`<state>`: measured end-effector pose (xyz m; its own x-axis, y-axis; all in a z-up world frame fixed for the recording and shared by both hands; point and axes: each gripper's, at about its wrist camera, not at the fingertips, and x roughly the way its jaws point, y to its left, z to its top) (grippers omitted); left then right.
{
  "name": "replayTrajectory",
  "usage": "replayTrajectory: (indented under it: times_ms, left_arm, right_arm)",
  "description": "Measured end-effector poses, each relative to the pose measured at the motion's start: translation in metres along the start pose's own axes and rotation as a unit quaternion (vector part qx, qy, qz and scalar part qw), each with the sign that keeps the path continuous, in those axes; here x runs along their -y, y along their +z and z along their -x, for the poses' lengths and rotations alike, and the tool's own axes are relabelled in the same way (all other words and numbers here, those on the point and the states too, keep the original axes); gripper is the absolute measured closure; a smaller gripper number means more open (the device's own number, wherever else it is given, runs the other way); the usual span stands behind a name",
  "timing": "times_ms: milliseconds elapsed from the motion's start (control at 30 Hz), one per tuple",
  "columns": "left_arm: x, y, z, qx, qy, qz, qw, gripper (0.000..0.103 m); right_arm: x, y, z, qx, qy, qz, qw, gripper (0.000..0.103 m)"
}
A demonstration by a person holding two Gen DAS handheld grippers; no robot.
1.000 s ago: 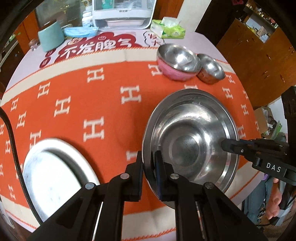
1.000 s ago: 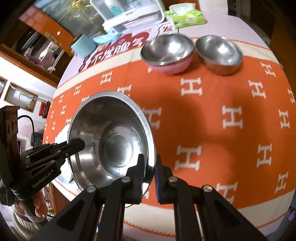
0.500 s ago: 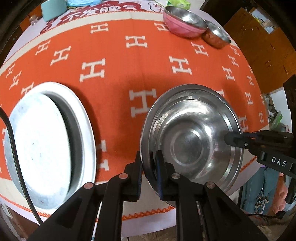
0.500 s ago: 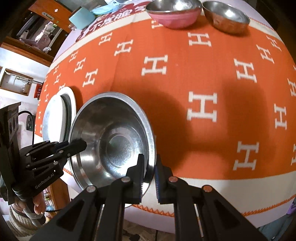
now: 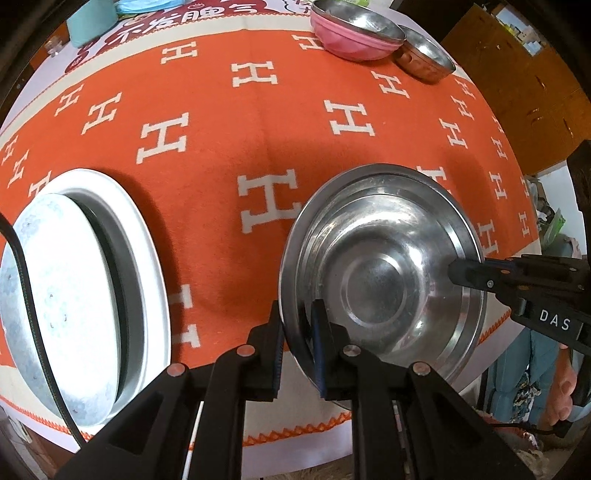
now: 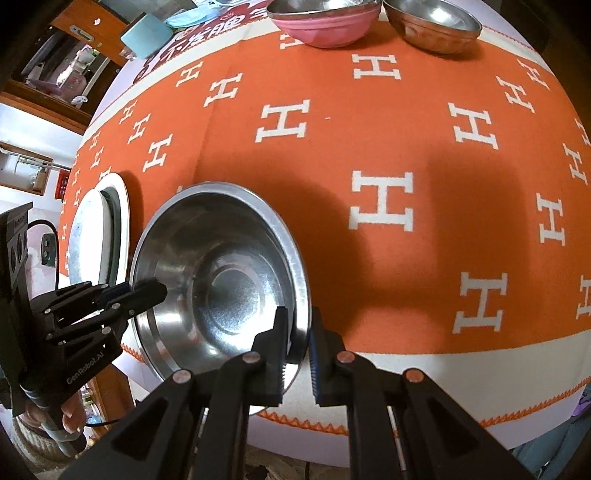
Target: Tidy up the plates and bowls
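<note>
Left gripper (image 5: 297, 354): jaws clamped on the near rim of the steel basin (image 5: 380, 280), one finger inside, one outside.
Right gripper (image 6: 297, 354): jaws clamped on the opposite rim of the same basin (image 6: 221, 280).
Steel basin: held between both grippers over the near edge of the table (image 5: 229, 147).
White plates (image 5: 74, 291): stacked, left of the left jaws, on the orange cloth.
Pink bowl (image 6: 325, 22): far ahead of the jaws, touching or just beside a steel bowl (image 6: 432, 26).
</note>
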<state>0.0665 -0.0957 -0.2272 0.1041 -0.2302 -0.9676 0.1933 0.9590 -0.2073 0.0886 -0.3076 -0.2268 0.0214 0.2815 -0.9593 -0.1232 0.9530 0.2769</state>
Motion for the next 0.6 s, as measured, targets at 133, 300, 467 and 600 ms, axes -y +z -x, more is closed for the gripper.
replayTrajectory:
  times_ms: [133,300,467,600]
  left_arm:
    - [0.0002,-0.0001,-0.0006,-0.003,0.003,-0.005,1.0,0.091]
    - [0.0036,-0.0029,-0.0023,-0.004,0.013,-0.014,0.9998,0.09]
    - [0.0072,-0.0016,-0.0044,-0.006,0.014,-0.021,0.9997,0.09]
    - [0.0084,-0.001,-0.0034,-0.003,0.017,-0.024,0.9996,0.079]
  right_arm:
    - [-0.0016,-0.0023,0.0009,-0.003,-0.007,0.006,1.0,0.093]
    - [-0.0075,-0.0048,-0.0014,-0.007,-0.014,0.011,1.0,0.093]
    - [-0.0079,-0.005,-0.0039,-0.011,-0.014,0.007,1.0,0.092]
    - [-0.005,-0.0038,-0.0044,-0.012,-0.009,-0.003,1.0,0.091]
